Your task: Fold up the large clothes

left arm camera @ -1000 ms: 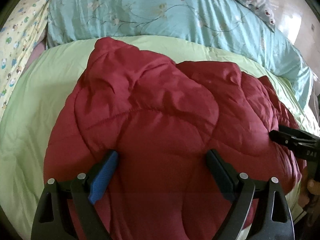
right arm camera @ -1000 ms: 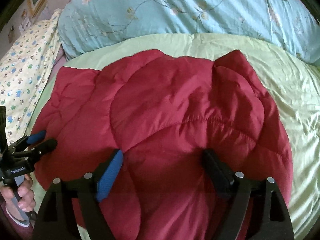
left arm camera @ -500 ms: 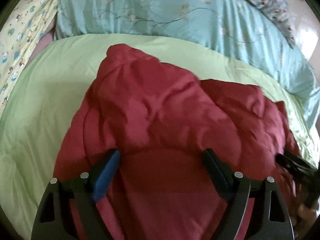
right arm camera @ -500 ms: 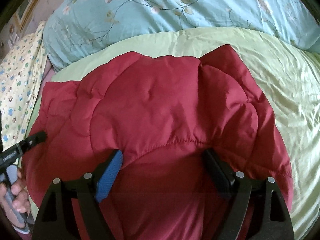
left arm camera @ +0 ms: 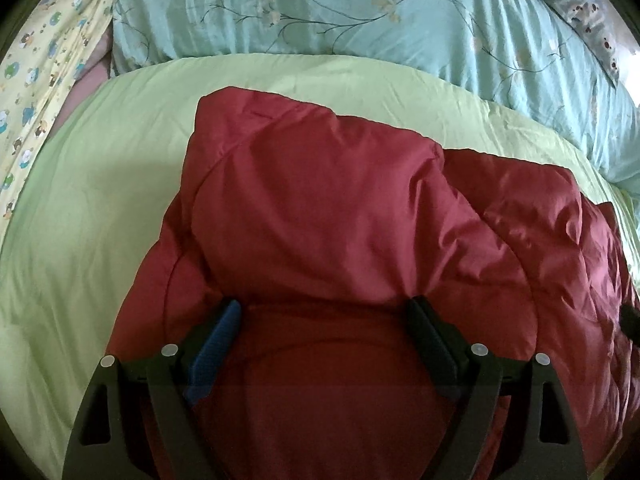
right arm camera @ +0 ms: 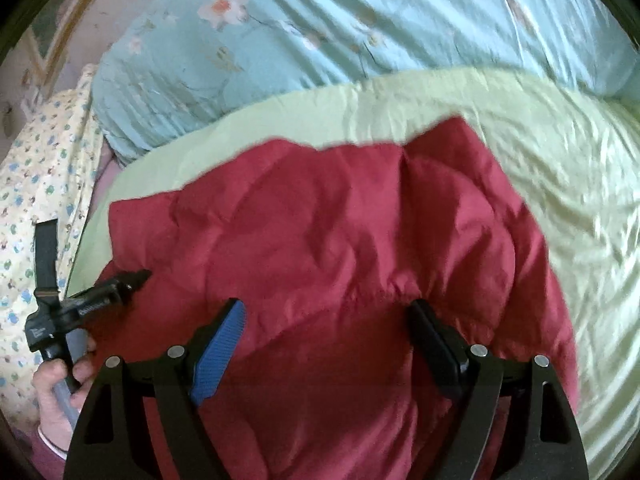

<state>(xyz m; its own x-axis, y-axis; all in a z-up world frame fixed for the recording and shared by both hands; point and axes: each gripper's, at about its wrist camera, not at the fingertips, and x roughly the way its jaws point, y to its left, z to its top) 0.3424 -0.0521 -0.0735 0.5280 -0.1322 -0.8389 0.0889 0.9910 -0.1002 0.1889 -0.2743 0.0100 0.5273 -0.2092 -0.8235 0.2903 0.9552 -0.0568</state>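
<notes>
Left wrist view: red quilted jacket (left arm camera: pixel 340 240) lies crosswise on the green duvet (left arm camera: pixel 80 240).
Both grippers, left (left arm camera: pixel 326 322) and right (right arm camera: pixel 326 320), gape wide over it; its near edge is cut off.

We count 1 red padded garment (left arm camera: pixel 340 220) and 1 pale green quilt (left arm camera: pixel 100 184). Behind these we see 1 turquoise floral duvet (left arm camera: pixel 360 16), 1 yellow cartoon-print sheet (left arm camera: pixel 36 64) and 1 grey bear-print cloth (left arm camera: pixel 580 8). We count 2 grippers: the left gripper (left arm camera: pixel 326 314) and the right gripper (right arm camera: pixel 328 316), each with 2 fingers, 1 blue-padded (right arm camera: pixel 220 352) and 1 black (right arm camera: pixel 436 344). We also see 1 hand (right arm camera: pixel 60 392) and 1 picture frame (right arm camera: pixel 56 28) on the wall.
</notes>
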